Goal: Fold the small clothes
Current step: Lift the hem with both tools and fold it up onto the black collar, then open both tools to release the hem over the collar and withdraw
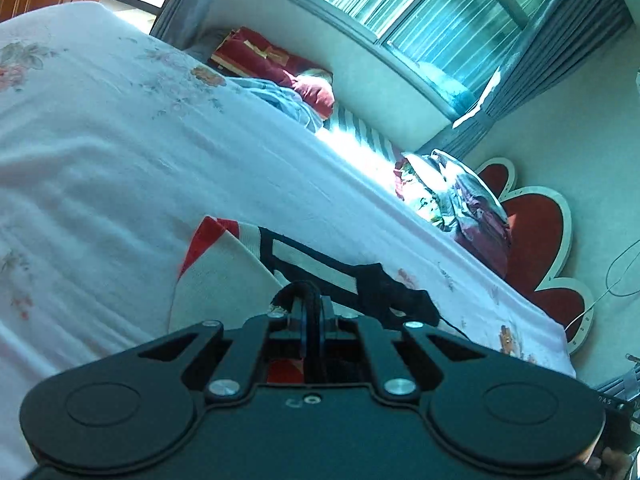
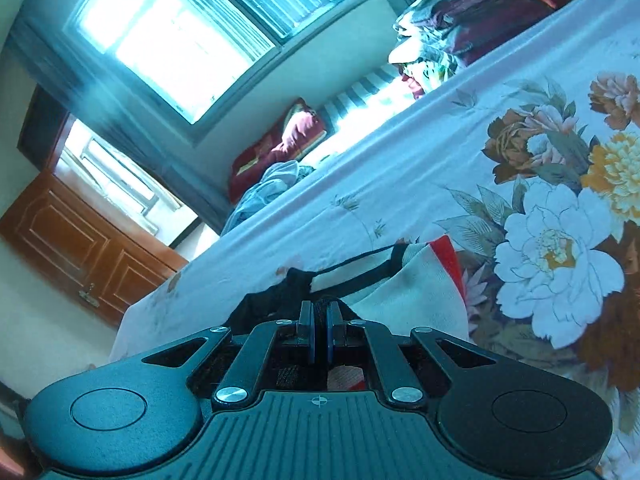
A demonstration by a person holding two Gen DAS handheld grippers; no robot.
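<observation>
Bed (image 1: 120,152) as reference: I see a pale floral sheet over it, big flower print (image 2: 560,248) on the near part in my right view. Beyond its far edge, a dark red pillow (image 1: 280,68) with rumpled blue cloth (image 1: 280,100) just beside it. At the head end, a patterned cushion (image 1: 452,192) against the red scalloped headboard (image 1: 536,232). Window (image 1: 432,12) with grey curtain (image 1: 560,40) on the wall past the bed. Wooden door (image 2: 80,248) beyond the foot end.
</observation>
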